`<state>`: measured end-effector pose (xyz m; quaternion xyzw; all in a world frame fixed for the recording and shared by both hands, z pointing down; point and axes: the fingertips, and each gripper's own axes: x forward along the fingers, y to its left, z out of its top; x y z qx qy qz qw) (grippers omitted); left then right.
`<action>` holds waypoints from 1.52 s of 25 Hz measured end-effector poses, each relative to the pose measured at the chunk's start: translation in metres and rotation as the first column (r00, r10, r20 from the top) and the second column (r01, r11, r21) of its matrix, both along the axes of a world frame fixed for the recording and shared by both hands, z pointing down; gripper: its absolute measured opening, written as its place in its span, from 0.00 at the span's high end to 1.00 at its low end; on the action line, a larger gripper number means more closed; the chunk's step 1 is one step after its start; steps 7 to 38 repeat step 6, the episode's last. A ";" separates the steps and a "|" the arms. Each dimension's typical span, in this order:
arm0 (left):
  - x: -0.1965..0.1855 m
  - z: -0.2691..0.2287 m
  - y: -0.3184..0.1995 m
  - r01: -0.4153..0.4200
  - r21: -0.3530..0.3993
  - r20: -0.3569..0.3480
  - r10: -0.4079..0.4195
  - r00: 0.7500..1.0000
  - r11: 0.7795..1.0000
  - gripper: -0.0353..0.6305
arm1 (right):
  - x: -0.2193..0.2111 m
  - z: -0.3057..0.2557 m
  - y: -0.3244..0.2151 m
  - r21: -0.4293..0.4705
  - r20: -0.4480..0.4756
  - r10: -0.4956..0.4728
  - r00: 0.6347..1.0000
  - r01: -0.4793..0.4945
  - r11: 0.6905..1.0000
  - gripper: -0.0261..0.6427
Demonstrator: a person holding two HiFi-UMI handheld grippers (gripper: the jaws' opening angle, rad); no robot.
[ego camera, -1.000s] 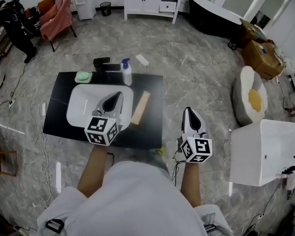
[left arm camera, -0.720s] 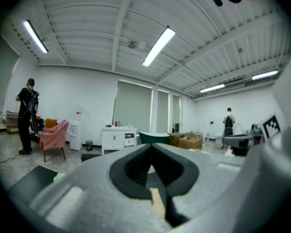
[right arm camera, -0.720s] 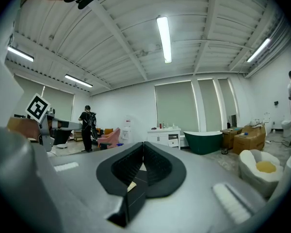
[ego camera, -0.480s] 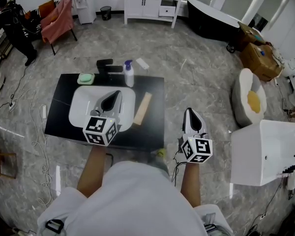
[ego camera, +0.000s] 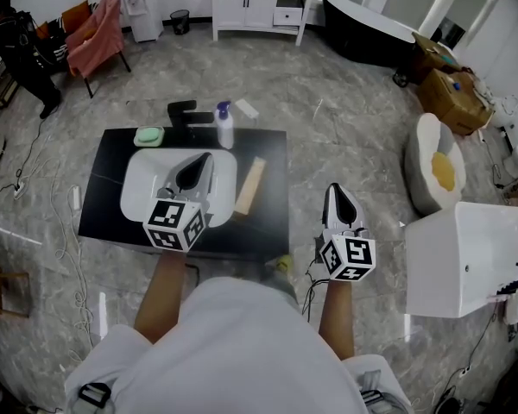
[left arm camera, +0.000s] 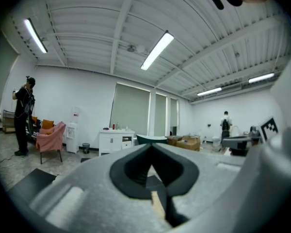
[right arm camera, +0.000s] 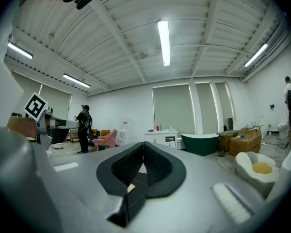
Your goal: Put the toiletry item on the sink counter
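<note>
L tool (ego camera: 204,161) still over sink (ego camera: 136,190), R tool (ego camera: 332,191) past counter edge (ego camera: 277,188)

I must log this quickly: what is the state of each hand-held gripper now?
Left hand-held gripper: closed, holding nothing.
Right hand-held gripper: closed, holding nothing.

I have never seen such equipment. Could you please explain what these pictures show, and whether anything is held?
A person holds a hand gripper in each hand. The head view comes from a camera on the person's head, looking down. The left gripper is above the white basin in a black counter; the right gripper is beside the counter, over the floor. On the counter are a green soap dish, a black tap, a blue-topped bottle and a pale wooden strip. The other two pictures come from a camera on each gripper, looking along its jaws. Both pairs of jaws are together, holding nothing.
</note>
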<state>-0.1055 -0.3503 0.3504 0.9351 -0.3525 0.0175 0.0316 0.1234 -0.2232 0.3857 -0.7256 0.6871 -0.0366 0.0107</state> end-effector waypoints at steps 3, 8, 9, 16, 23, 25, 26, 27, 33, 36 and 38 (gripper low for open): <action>0.001 -0.001 0.000 -0.005 0.005 -0.003 0.006 1.000 1.000 0.95 | -0.002 0.000 0.000 0.002 -0.003 0.001 1.000 -0.001 1.000 0.95; 0.001 -0.002 0.001 -0.012 0.009 -0.010 0.012 1.000 1.000 0.95 | -0.003 0.000 0.000 0.001 -0.009 0.000 1.000 0.000 1.000 0.95; 0.001 -0.002 0.001 -0.012 0.009 -0.010 0.012 1.000 1.000 0.95 | -0.003 0.000 0.000 0.001 -0.009 0.000 1.000 0.000 1.000 0.95; 0.001 -0.002 0.001 -0.012 0.009 -0.010 0.012 1.000 1.000 0.95 | -0.003 0.000 0.000 0.001 -0.009 0.000 1.000 0.000 1.000 0.95; 0.001 -0.002 0.001 -0.012 0.009 -0.010 0.012 1.000 1.000 0.95 | -0.003 0.000 0.000 0.001 -0.009 0.000 1.000 0.000 1.000 0.95; 0.001 -0.002 0.001 -0.012 0.009 -0.010 0.012 1.000 1.000 0.95 | -0.003 0.000 0.000 0.001 -0.009 0.000 1.000 0.000 1.000 0.95; 0.001 -0.002 0.001 -0.012 0.009 -0.010 0.012 1.000 1.000 0.95 | -0.003 0.000 0.000 0.001 -0.009 0.000 1.000 0.000 1.000 0.95; 0.001 -0.002 0.001 -0.012 0.009 -0.010 0.012 1.000 1.000 0.95 | -0.003 0.000 0.000 0.001 -0.009 0.000 1.000 0.000 1.000 0.95; 0.001 -0.002 0.001 -0.012 0.009 -0.010 0.012 1.000 1.000 0.95 | -0.003 0.000 0.000 0.001 -0.009 0.000 1.000 0.000 1.000 0.95; 0.001 -0.002 0.001 -0.012 0.009 -0.010 0.012 1.000 1.000 0.95 | -0.003 0.000 0.000 0.001 -0.009 0.000 1.000 0.000 1.000 0.95; 0.001 -0.002 0.001 -0.012 0.009 -0.010 0.012 1.000 1.000 0.95 | -0.003 0.000 0.000 0.001 -0.009 0.000 1.000 0.000 1.000 0.95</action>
